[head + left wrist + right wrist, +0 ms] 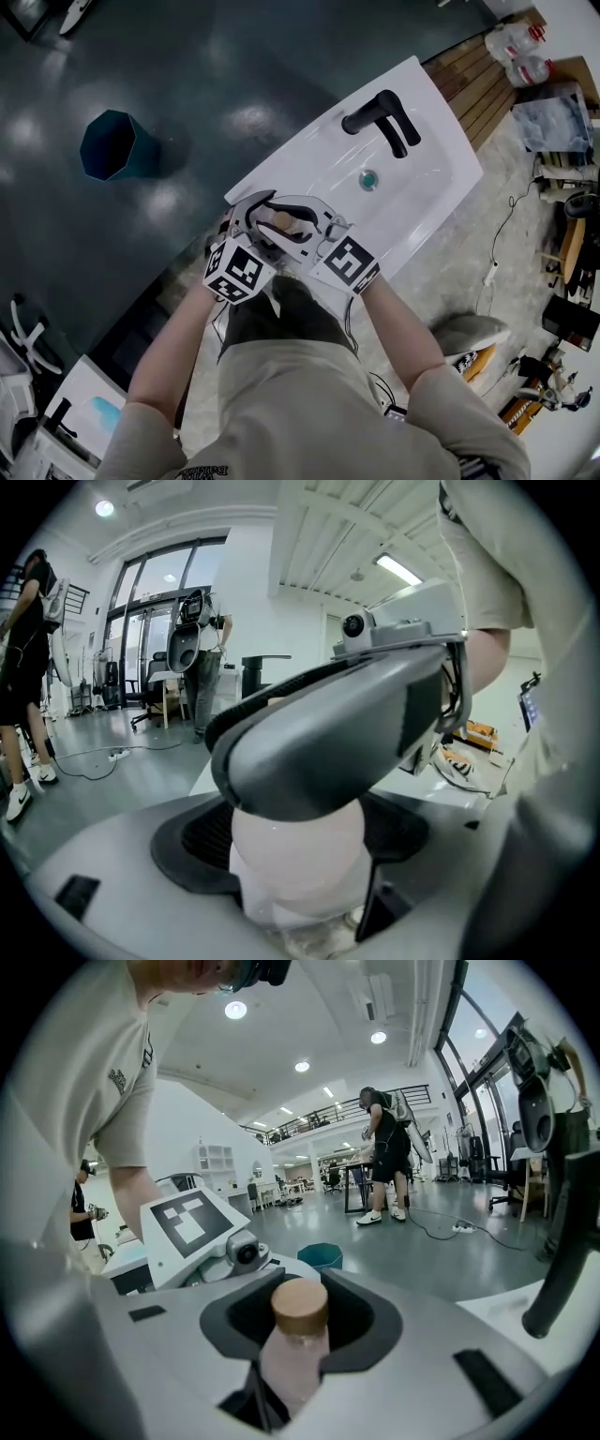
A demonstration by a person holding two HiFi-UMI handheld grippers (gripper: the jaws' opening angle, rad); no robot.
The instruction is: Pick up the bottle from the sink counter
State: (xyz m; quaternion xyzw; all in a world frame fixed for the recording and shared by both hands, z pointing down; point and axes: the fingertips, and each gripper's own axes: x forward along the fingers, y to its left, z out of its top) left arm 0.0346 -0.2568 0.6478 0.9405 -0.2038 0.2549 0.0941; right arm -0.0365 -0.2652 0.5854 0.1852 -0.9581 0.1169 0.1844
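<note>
Pale pink and tan-capped, the bottle (pixel 292 1358) is being carried just above the near-left corner of the sink (pixel 412 178), and it appears clear of the sink's white top. It is being clamped by the right gripper (pixel 305 223). That gripper's jaws are being pressed on the body below the cap (pixel 300 1305), with the cap tilted up and away from its camera. The left gripper (pixel 253 214) is being held with its jaws wide apart. The bottle's rounded lower end is lying between them, yet gaps are showing at both sides and nothing is being squeezed there. Both grippers are being held close together over that same corner of the sink.

The pick-up is being judged as almost done, with the weight being taken by the right gripper alone. For the step to be done well, the right squeeze is best being held even while the left gripper is being drawn straight back along its own line, so that the bottle is not being nudged by an open jaw. The body is looking smooth and rounded, so a pivot or slip in a single grip is being counted as the main risk. A slow, level lift away from the sink is being advised, without any roll of the right wrist.
</note>
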